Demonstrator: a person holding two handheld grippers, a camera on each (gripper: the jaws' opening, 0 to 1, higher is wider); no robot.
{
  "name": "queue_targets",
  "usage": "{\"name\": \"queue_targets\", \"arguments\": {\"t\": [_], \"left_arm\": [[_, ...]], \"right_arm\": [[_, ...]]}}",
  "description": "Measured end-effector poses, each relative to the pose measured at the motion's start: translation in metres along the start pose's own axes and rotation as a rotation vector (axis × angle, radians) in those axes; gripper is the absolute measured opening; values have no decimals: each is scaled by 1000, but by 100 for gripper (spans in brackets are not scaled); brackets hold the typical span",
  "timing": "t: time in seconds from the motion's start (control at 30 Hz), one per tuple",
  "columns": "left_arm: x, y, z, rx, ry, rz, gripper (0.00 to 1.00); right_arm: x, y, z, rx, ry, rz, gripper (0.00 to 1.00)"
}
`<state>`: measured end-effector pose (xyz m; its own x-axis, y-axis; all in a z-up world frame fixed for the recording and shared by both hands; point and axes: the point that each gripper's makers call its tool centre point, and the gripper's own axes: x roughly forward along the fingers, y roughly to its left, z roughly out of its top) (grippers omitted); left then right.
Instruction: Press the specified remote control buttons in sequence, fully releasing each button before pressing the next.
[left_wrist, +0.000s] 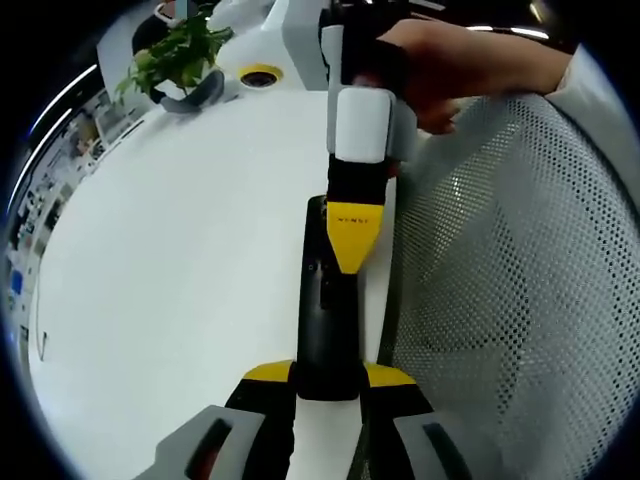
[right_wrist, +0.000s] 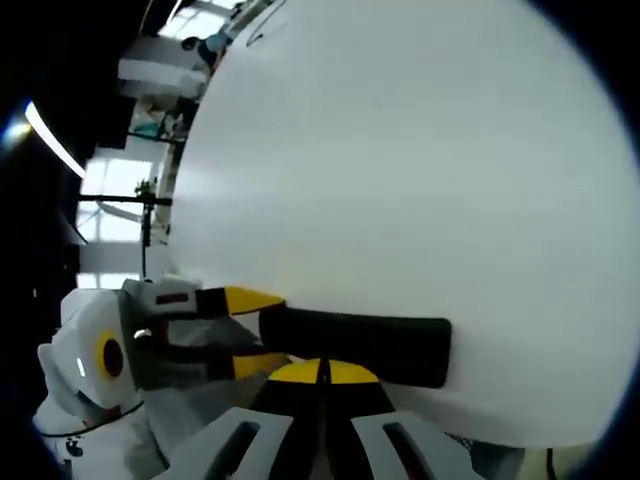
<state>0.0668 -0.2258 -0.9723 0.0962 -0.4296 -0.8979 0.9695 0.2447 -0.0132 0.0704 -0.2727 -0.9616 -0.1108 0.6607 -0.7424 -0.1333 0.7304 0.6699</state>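
In the left gripper view, the left gripper (left_wrist: 328, 385) has its two yellow-tipped jaws clamped on the near end of a black remote control (left_wrist: 326, 320), which runs straight out ahead of them over the white table (left_wrist: 180, 270). The right gripper (left_wrist: 352, 245) comes in from the far side, its yellow tip resting on the top face of the remote at about its middle, the two jaws pressed together into one point. A hand (left_wrist: 450, 75) holds that gripper beyond the tip. To the right of the jaws stands a chair with a white mesh back (left_wrist: 510, 290). Far ahead and to the left of the jaws, a potted plant (left_wrist: 180, 60) and a white device with a yellow ring (left_wrist: 260, 75) sit near the far edge of the table.

In the right gripper view, the right gripper (right_wrist: 322, 372) has its yellow tips closed against each other, holding nothing between them, and touches the long side of the remote control (right_wrist: 360, 345), which lies crosswise just ahead of them on the table (right_wrist: 400, 170). The left gripper (right_wrist: 240, 330) grips the remote's left end, one yellow jaw above it and one below.
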Motion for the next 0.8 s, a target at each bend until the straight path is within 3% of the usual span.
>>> {"name": "queue_targets", "arguments": {"t": [0.13, 0.47, 0.8], "left_arm": [[0, 0, 0, 3, 0, 0, 24], [0, 0, 2, 9, 6, -6, 24], [0, 1, 3, 9, 3, -6, 24]], "right_arm": [[0, 0, -2, -24, -1, -13, 0], [1, -3, -2, 25, 14, 2, 0], [-1, 0, -1, -9, 25, -8, 0]]}}
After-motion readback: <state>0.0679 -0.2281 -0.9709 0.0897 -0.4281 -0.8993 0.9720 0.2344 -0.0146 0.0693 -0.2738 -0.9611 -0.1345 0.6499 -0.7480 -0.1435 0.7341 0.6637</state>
